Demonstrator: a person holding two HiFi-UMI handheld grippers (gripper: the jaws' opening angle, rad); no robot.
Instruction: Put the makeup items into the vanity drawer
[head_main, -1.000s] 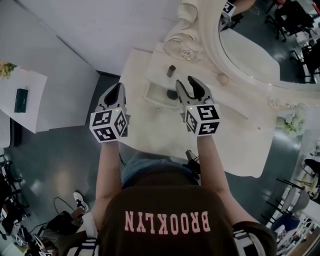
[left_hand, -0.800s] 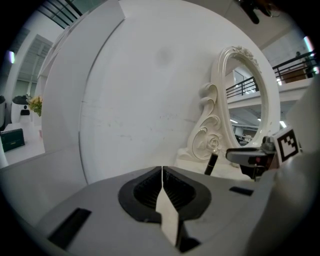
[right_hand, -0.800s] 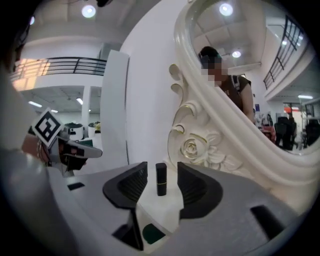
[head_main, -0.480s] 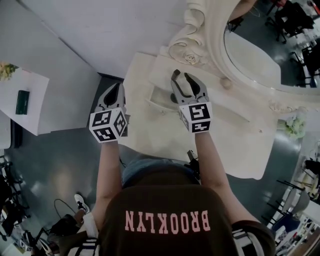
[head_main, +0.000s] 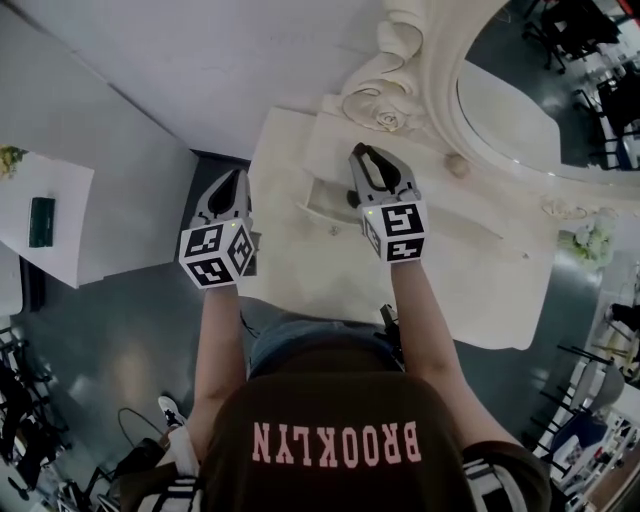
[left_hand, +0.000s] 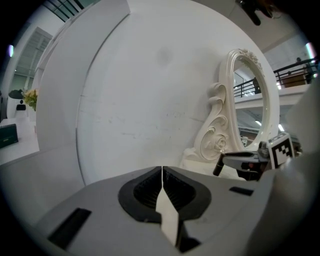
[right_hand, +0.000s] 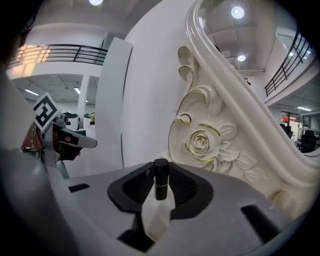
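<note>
Grabbing the little black lipstick (right_hand: 160, 180) is the step I am on. It stands upright above the vanity top (head_main: 300, 250), near the carved rose (right_hand: 202, 142). My right gripper (head_main: 363, 162) has just been closing and now squeezes it. My left gripper (left_hand: 162, 172) is pressed together with nothing in it. Next I think I must lift the lipstick and lower it gently into the open drawer (head_main: 322, 203).

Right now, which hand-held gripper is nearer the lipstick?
Right: the right hand-held gripper has just closed its jaws on the lipstick. The left hand-held gripper hangs shut left of the vanity, well away.
</note>
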